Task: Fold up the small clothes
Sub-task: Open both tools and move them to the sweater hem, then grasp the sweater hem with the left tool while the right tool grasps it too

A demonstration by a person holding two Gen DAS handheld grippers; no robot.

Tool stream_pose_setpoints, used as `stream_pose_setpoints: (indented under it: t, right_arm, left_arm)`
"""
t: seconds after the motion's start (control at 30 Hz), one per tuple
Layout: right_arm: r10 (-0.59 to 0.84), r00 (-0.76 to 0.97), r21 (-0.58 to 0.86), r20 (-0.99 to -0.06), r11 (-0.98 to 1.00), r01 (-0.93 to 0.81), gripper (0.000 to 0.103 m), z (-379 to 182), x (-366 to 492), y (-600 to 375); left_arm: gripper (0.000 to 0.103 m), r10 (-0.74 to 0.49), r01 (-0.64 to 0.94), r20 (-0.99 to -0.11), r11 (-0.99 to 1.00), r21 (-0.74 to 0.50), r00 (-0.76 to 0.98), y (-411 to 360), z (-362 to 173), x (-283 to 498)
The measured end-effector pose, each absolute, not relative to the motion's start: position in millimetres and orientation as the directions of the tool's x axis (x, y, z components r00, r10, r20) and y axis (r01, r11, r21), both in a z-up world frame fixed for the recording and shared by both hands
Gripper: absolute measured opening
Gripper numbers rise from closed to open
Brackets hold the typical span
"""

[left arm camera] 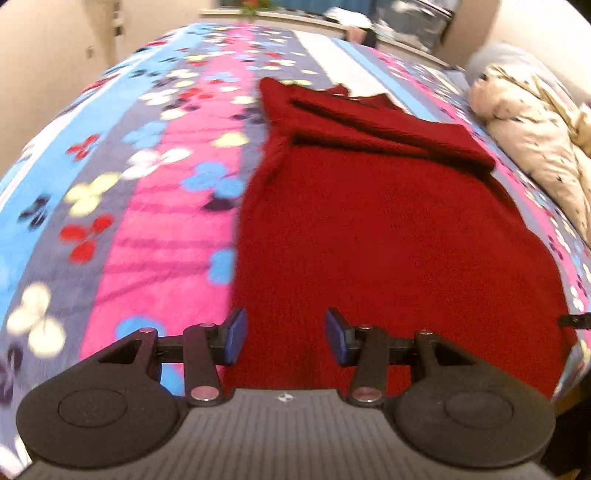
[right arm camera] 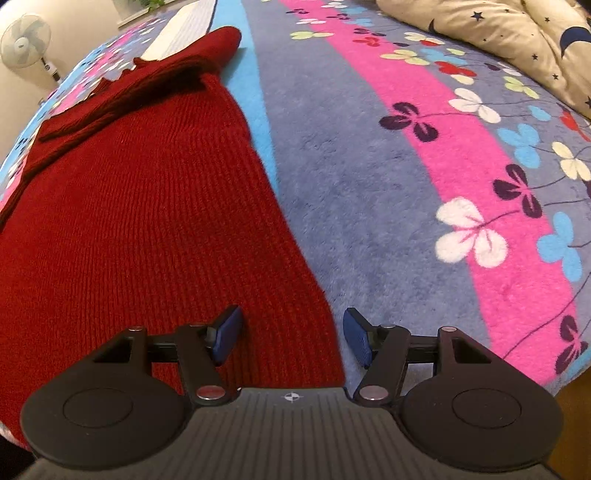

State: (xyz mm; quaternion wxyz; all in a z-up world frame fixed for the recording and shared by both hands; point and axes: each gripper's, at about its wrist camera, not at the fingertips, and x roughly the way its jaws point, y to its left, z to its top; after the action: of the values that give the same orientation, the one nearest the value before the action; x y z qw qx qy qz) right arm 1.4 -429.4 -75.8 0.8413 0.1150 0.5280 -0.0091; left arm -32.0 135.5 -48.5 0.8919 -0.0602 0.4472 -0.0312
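A dark red knitted sweater [left arm camera: 388, 229] lies flat on the bed, its sleeves folded across the chest at the far end. My left gripper [left arm camera: 286, 334] hangs open over the sweater's near left edge, blue pads apart with only fabric below them. In the right wrist view the same sweater [right arm camera: 147, 206] fills the left half. My right gripper [right arm camera: 293, 334] stands open over the near right hem corner; the sweater's edge runs between the pads, which do not press on it. At the right edge of the left wrist view a dark tip [left arm camera: 576, 320] pokes in.
The bed carries a fleece blanket [right arm camera: 424, 155] with pink, blue and grey stripes and clover flowers. A cream duvet [left arm camera: 535, 147] with dark stars is bunched at the right. A standing fan [right arm camera: 24, 40] is by the far wall. A windowsill [left arm camera: 295, 14] runs behind the bed.
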Motion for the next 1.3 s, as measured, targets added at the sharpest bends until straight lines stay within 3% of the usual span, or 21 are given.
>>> stream_pose_setpoints:
  t: [0.13,0.3,0.37,0.43,0.5,0.6,0.7,0.73,0.83,0.9,1.03,1.07,1.13,1.17,1.2,1.3]
  right_arm:
    - [0.118,0.437,0.197,-0.891,0.97,0.14,0.063,-78,0,-433]
    - [0.122,0.439,0.2,-0.89,0.971,0.135,0.063,-79,-1,-433]
    - [0.13,0.439,0.203,-0.889,0.971,0.123,0.062,-79,-2,-431]
    - [0.139,0.444,0.209,-0.885,0.972,0.112,0.056,-78,-3,-430]
    - [0.138,0.468,0.213,-0.873,0.971,0.111,0.033,-73,-4,-430]
    - [0.159,0.507,0.253,-0.847,0.96,0.121,0.015,-66,-5,-434]
    - [0.173,0.511,0.275,-0.842,0.952,0.132,0.015,-64,-4,-437]
    - [0.161,0.503,0.262,-0.849,0.955,0.136,0.016,-65,-3,-437]
    - [0.139,0.479,0.236,-0.867,0.96,0.149,0.026,-70,0,-436]
    - [0.137,0.455,0.229,-0.88,0.961,0.152,0.041,-74,2,-435]
    - [0.144,0.431,0.217,-0.891,0.968,0.127,0.045,-76,1,-429]
    - [0.154,0.43,0.224,-0.89,0.968,0.116,0.043,-77,1,-428]
    - [0.163,0.441,0.23,-0.882,0.968,0.102,0.029,-74,-1,-426]
    - [0.169,0.46,0.24,-0.872,0.966,0.099,0.015,-71,-2,-426]
    - [0.174,0.494,0.258,-0.852,0.96,0.107,0.01,-65,-4,-429]
    - [0.22,0.563,0.365,-0.797,0.918,0.158,0.01,-55,-8,-445]
  left_arm:
    - [0.059,-0.154,-0.111,-0.817,0.96,-0.256,0.555,149,-77,-37]
    - [0.06,-0.119,-0.101,-0.813,0.972,-0.213,0.569,139,-78,-35]
    - [0.05,-0.119,-0.093,-0.808,0.973,-0.21,0.577,139,-78,-38]
    - [0.024,-0.138,-0.093,-0.796,0.967,-0.236,0.589,143,-76,-45]
    - [0.018,-0.188,-0.091,-0.767,0.948,-0.305,0.613,148,-70,-50]
    - [0.018,-0.259,-0.078,-0.726,0.915,-0.395,0.637,152,-67,-52]
    - [0.028,-0.265,-0.107,-0.746,0.906,-0.409,0.611,154,-72,-48]
    - [0.036,-0.259,-0.122,-0.762,0.907,-0.403,0.594,154,-75,-46]
    - [0.04,-0.228,-0.137,-0.797,0.923,-0.36,0.56,149,-81,-40]
    - [0.044,-0.221,-0.121,-0.798,0.932,-0.343,0.56,144,-80,-39]
    - [0.044,-0.223,-0.1,-0.795,0.937,-0.334,0.564,140,-79,-39]
    - [0.041,-0.229,-0.1,-0.788,0.934,-0.344,0.571,140,-78,-40]
    - [0.021,-0.275,-0.081,-0.746,0.912,-0.402,0.606,146,-73,-45]
    - [0.021,-0.309,-0.061,-0.717,0.896,-0.44,0.625,148,-69,-48]
    - [0.021,-0.337,-0.04,-0.69,0.883,-0.468,0.641,151,-66,-52]
    - [0.023,-0.344,-0.017,-0.69,0.888,-0.459,0.637,145,-64,-53]
